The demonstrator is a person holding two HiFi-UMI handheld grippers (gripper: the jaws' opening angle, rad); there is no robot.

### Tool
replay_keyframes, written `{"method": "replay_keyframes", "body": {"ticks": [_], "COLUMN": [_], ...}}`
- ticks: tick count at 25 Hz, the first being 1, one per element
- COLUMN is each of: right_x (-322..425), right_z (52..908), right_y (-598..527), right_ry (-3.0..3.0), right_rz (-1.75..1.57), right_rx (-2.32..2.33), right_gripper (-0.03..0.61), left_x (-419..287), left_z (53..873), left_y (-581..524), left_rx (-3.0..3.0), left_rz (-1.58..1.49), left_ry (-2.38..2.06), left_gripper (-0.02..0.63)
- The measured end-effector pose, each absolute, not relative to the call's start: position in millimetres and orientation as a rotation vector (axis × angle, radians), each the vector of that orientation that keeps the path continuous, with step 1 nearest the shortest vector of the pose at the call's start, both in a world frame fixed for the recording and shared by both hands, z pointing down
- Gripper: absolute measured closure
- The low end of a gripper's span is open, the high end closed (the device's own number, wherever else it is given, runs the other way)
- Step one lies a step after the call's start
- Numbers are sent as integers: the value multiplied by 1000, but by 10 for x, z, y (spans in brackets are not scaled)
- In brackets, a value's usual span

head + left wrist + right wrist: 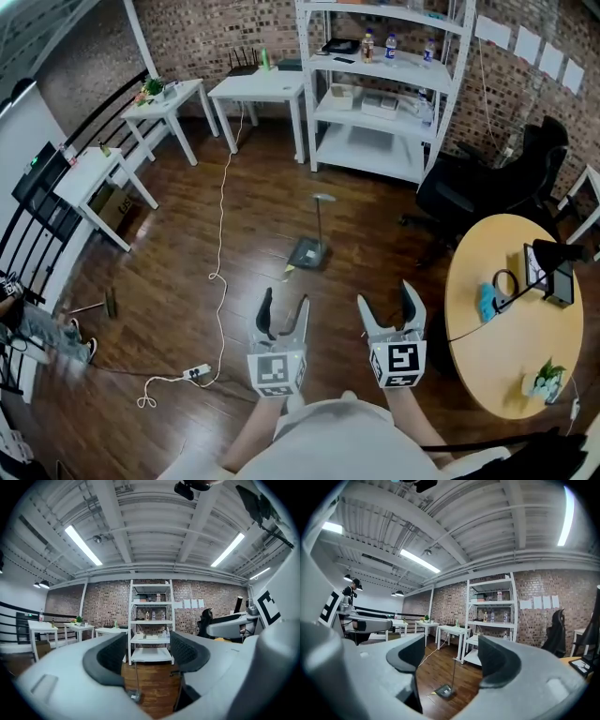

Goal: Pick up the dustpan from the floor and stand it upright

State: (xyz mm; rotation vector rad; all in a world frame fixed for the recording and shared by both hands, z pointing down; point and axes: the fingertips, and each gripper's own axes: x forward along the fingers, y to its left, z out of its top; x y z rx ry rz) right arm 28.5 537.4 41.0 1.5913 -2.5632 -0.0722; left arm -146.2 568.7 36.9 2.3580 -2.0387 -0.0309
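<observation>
The dustpan [308, 252] rests on the dark wood floor with its long thin handle [321, 220] pointing up, a little way ahead of both grippers. My left gripper [284, 305] and right gripper [387, 300] are held side by side, level, both open and empty, well short of the pan. In the left gripper view the dustpan [135, 695] shows low between the open jaws of my left gripper [146, 653]. The right gripper view has the dustpan [444, 691] on the floor below the gap of my right gripper [452, 656].
White shelving [384, 94] stands against the brick wall behind the dustpan. A black office chair [478, 187] and a round yellow table [511, 319] are at the right. White tables [169, 103] line the left. A white cable with a power strip [197, 372] runs across the floor.
</observation>
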Motion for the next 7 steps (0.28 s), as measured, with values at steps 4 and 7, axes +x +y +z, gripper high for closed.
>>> {"method": "replay_keyframes", "body": {"ticks": [4,7], "right_x": [84,-36], "right_z": [382,388], "right_y": [5482,5567], "right_ry": [-2542,-2535], "right_rz": [-87,-89], "right_rx": [1585,1572], "right_gripper": [247,247], "left_x": [-1658,-1778], "left_z": [177,72], "left_y": [5823,5926], "left_rx": [2387,2397], "left_rz": [-73,-102], "left_ry": [-2040,-2051], "left_gripper": [313,313]}}
